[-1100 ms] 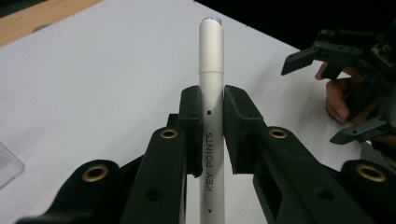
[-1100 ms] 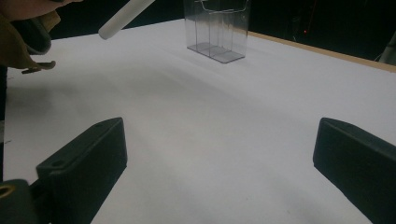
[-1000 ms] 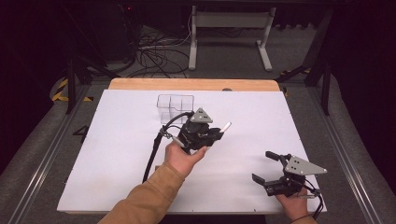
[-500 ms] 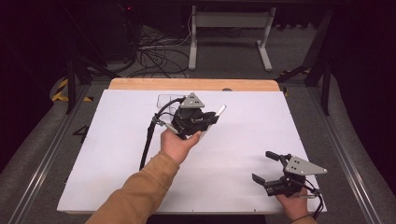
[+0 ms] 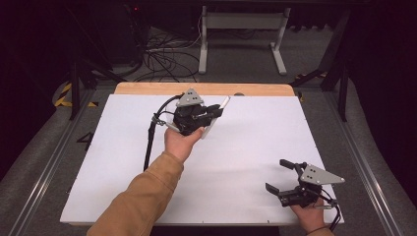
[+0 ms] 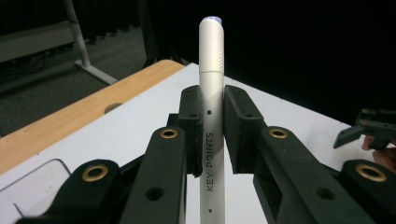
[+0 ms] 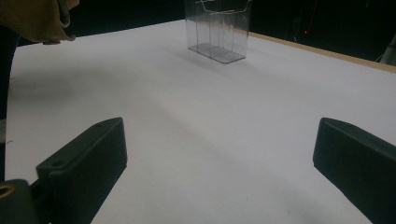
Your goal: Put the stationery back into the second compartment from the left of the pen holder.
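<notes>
White marker (image 6: 211, 93) clamped in left gripper (image 5: 209, 115) | right gripper (image 5: 284, 178) jaws wide, empty | clear holder (image 7: 217, 29) on table (image 5: 255, 142)

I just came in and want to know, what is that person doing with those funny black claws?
A person holds a gripper in each hand over a white table. The left gripper is clamped on a white pen, held up near a clear plastic box at the far side of the table. The right gripper rests near the table's front edge with its jaws wide open and nothing between them.
</notes>
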Demonstrator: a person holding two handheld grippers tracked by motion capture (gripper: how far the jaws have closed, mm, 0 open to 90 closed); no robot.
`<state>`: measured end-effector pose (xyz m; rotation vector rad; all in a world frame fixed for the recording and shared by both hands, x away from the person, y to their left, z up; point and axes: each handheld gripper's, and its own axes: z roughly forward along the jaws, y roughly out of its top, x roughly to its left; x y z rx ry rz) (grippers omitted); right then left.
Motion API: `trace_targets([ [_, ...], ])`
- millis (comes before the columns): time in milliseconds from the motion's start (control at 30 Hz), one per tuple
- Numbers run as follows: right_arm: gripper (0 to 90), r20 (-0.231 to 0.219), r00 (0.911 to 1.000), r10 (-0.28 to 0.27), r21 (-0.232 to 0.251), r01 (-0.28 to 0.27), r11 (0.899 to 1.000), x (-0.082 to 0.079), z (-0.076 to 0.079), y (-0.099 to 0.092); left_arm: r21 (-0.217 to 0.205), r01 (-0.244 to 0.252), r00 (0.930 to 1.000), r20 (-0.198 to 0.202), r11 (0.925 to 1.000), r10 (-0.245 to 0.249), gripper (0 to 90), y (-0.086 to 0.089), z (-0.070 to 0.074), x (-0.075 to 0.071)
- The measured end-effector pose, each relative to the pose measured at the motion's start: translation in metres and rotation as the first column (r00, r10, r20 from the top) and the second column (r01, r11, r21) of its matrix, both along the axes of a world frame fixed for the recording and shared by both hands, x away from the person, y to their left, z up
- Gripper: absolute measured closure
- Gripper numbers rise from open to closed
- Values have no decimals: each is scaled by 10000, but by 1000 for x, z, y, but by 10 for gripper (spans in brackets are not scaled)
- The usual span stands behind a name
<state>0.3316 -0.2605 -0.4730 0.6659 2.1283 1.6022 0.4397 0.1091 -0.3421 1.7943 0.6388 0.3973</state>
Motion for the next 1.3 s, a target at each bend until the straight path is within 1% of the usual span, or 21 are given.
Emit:
trace_targets([
  [67,33,2,10000,-2,5,2,10000,0,0,0,-137,-126,9999,63,9998,127,785,3,0,3],
  [200,33,-29,10000,-20,10,20,10000,0,0,0,-377,-272,9996,28,9989,273,785,9,-1,8],
  [267,33,-27,10000,-14,-4,14,10000,0,0,0,-652,-432,9991,-42,9969,431,785,15,-2,14],
  [300,33,-32,10000,-20,-5,20,10000,0,0,0,-652,-432,9991,-42,9969,431,785,15,-2,14],
  [367,33,-39,10000,-19,0,19,10000,0,0,0,-897,-672,9977,28,9937,678,785,22,-4,20],
  [533,33,-33,10000,-7,8,7,10000,0,0,0,-1110,-948,9952,122,9893,967,785,31,-7,28],
  [633,33,-36,10000,13,1,-13,10000,0,0,-1,-1215,-1109,9931,256,9864,1149,784,34,-9,32],
  [700,33,-36,10000,9,10,-9,10000,0,0,-1,-1093,-1466,9877,387,9831,1516,784,36,-10,35],
  [767,33,-45,10000,13,8,-13,10000,0,0,-1,-1074,-1684,9828,583,9798,1753,784,38,-12,38],
  [800,33,-46,10000,10,3,-10,10000,0,0,-1,-1074,-1684,9828,583,9798,1753,783,38,-12,38],
  [833,33,-40,10000,12,0,-12,10000,0,0,-1,-1053,-1840,9789,704,9773,1919,784,41,-13,41],
  [867,33,-37,10000,18,1,-18,10000,0,0,-1,-1053,-1840,9789,704,9773,1919,783,41,-13,41],
  [900,33,-37,10000,18,1,-18,10000,0,0,-1,-1078,-1911,9770,752,9756,1997,783,42,-14,43],
  [933,33,-40,10000,23,4,-23,10000,0,0,-1,-1122,-2074,9726,832,9718,2172,784,43,-16,47],
  [967,33,-40,10000,23,4,-23,10000,0,0,-1,-1122,-2074,9726,832,9718,2172,784,43,-16,47],
  [1033,33,-23,10000,14,27,-14,10000,0,0,-1,-1192,-2224,9688,847,9677,2330,784,47,-20,52],
  [1133,33,-50,10000,16,53,-15,10000,0,0,-1,-1274,-2283,9672,839,9652,2398,783,48,-22,55],
  [1200,33,-45,10000,16,61,-16,10000,0,0,-1,-1326,-2435,9629,856,9608,2559,781,50,-24,58],
  [1233,33,-44,10000,19,61,-19,10000,0,0,-1,-1376,-2610,9575,891,9555,2744,781,51,-26,61],
  [1267,33,-47,10000,20,64,-20,10000,0,0,-1,-1332,-2678,9553,923,9542,2810,781,52,-26,62],
  [1300,33,-47,10000,20,64,-20,10000,0,0,-1,-1332,-2678,9553,923,9542,2810,781,52,-26,62],
])
